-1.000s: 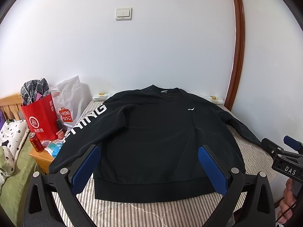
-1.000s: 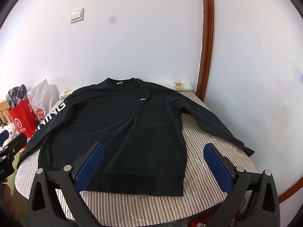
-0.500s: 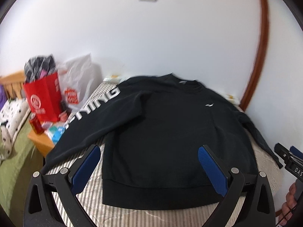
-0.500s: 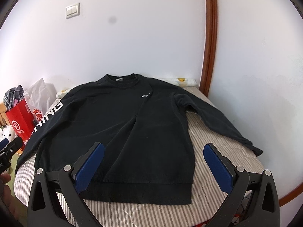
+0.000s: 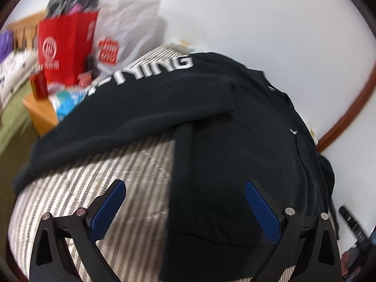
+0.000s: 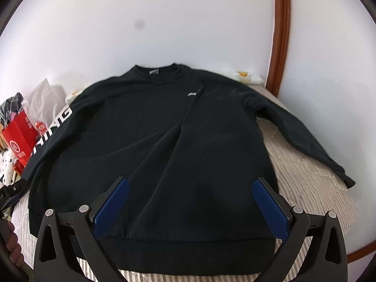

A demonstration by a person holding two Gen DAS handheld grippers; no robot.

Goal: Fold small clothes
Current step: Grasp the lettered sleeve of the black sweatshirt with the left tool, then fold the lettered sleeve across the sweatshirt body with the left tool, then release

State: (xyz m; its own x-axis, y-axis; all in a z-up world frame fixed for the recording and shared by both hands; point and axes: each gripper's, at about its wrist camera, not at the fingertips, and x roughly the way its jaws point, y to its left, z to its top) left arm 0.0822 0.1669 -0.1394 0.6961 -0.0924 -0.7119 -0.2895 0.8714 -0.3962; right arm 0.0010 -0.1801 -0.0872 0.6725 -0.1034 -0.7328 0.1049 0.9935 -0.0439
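Clutter fills the upper left of the left wrist view: a red paper bag (image 5: pixel 64 49), a white plastic bag (image 5: pixel 127 35) beside it and a red can (image 5: pixel 38 84) on a small wooden nightstand (image 5: pixel 42 111). Right of these, a black sweatshirt (image 5: pixel 235 155) lies flat on a striped bedspread (image 5: pixel 98 178), its lettered sleeve (image 5: pixel 131 108) stretching toward the left edge of the frame; the whole view is blurred. At the bottom, the left gripper (image 5: pixel 185 205) has its blue-padded fingers spread wide, empty, straddling the sweatshirt's side edge.

In the right wrist view the sweatshirt (image 6: pixel 164 136) fills the centre, collar toward the white wall (image 6: pixel 188 23) at the top and its plain sleeve (image 6: pixel 303 136) running to the right edge. The right gripper (image 6: pixel 190 203) hangs over the hem, fingers wide apart and holding nothing. A wooden door frame (image 6: pixel 279 35) rises at upper right.
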